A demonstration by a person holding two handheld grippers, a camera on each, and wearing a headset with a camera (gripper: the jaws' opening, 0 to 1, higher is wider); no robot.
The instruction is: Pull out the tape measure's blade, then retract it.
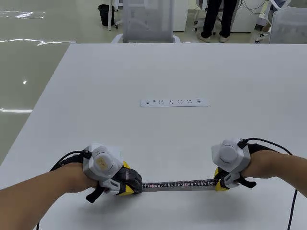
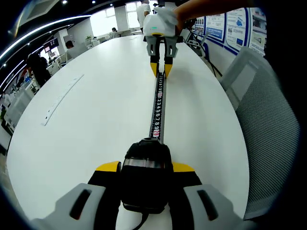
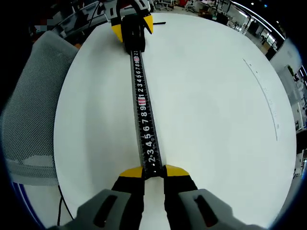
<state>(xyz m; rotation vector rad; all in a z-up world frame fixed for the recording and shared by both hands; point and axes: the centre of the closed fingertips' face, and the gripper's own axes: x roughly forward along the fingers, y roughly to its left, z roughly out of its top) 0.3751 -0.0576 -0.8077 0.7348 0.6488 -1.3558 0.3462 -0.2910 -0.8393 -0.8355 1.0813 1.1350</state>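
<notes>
Left gripper is clamped round the tape measure case, right gripper pinched on the blade tip, the strip stretched low along the worktop between them: light, springy steel that I'd say snaps back, so hold that tip.

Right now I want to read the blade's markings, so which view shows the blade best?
The right gripper view: the blade runs up from the right claw, digits large and sharp. The left gripper view shows it from the case onward, digits smaller. The head view shows a thin strip, unreadable.
</notes>
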